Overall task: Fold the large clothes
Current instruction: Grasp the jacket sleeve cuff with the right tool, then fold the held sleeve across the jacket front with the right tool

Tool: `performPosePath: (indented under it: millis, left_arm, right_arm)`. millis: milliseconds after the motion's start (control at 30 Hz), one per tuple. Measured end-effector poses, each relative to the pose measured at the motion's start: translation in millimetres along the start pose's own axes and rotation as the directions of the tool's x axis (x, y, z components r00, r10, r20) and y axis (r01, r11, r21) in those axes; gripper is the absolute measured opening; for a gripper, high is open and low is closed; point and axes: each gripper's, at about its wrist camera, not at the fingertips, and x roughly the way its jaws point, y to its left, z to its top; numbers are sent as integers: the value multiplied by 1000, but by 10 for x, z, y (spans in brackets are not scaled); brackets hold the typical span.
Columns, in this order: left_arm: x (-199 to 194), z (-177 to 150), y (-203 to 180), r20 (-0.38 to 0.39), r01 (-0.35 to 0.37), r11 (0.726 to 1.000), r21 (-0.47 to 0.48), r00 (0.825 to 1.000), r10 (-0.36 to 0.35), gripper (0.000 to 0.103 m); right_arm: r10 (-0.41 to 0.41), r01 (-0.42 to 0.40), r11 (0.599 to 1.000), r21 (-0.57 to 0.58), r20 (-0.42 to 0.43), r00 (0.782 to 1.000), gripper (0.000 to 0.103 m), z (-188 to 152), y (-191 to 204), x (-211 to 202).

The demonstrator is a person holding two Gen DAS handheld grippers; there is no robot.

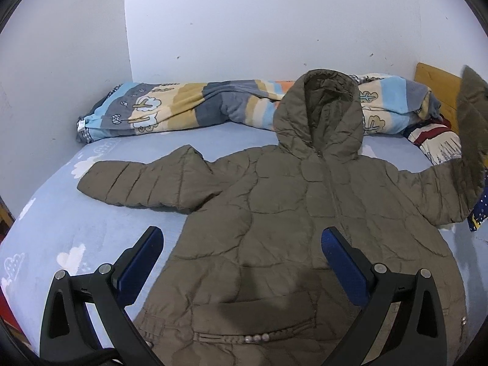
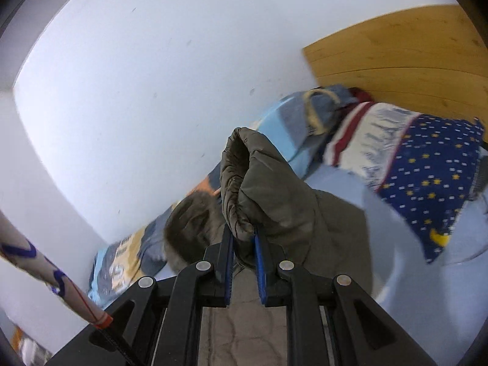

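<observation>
- Blue-padded fingers of the left tool (image 1: 242,245) stand wide apart and hold nothing, poised over the lower front of the olive jacket (image 1: 289,213).
- Right tool (image 2: 244,241) is pinched nearly closed on the cuff of the right sleeve (image 2: 262,189), which is lifted off the bed and shows at 3 o'clock in the left view.
- Jacket lies face up, zipped, on the light blue bed sheet (image 1: 61,222), hood (image 1: 320,116) toward 12 o'clock, left sleeve (image 1: 140,186) spread toward 9 o'clock.
- To do this step well, I judge the raised sleeve should be carried across the chest toward 9 o'clock and laid flat along the zipper line.
- Free tool could press the body down near the shoulder so the puffy fabric does not drag.
- Striped blanket (image 1: 189,106) and starry pillow (image 2: 427,189) sit close behind; keep the sleeve off them.
</observation>
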Motion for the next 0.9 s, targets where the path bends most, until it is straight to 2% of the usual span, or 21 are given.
performPosePath:
  millis: [133,200,367,467,600,667,833,900]
  left_arm:
    - [31,-21,100,-9,-9,1000,-8,1000,9,103]
    - [57,-23,174,-27,8,1000,-29,1000,-9,103]
    - [97,-19,341,-32,-16,998,-64,999,14,103]
    - [146,-32,440,-54,-26,995,-93,998,21,103]
    - [206,-32,541,-73,-38,991,-126,997,29,103]
    - [217,-25,540,-72,-41,992,-122,997,33,103]
    - [231,-26,490,-72,-41,993,-107,997,34,103]
    - [229,-23,473,-71,-42,994,-104,997,35,103]
  right_arm:
    - [4,-9,997,-72,-69,998,13,-304,400,333]
    - [18,-28,995,-92,-111,994,13,-454,566,482]
    - [30,-79,974,-214,-223,974,13,-979,1205,972]
    - [7,-89,961,-262,-300,954,13,-1361,1426,1344]
    - [-33,-101,950,-295,-419,907,13,-2027,1513,1873]
    - [-38,-125,937,-327,-450,892,13,-2306,1552,2039]
    - [-89,-149,893,-425,-491,866,14,-2711,1738,2273]
    - [-87,-179,877,-445,-515,853,20,-2787,1787,2303]
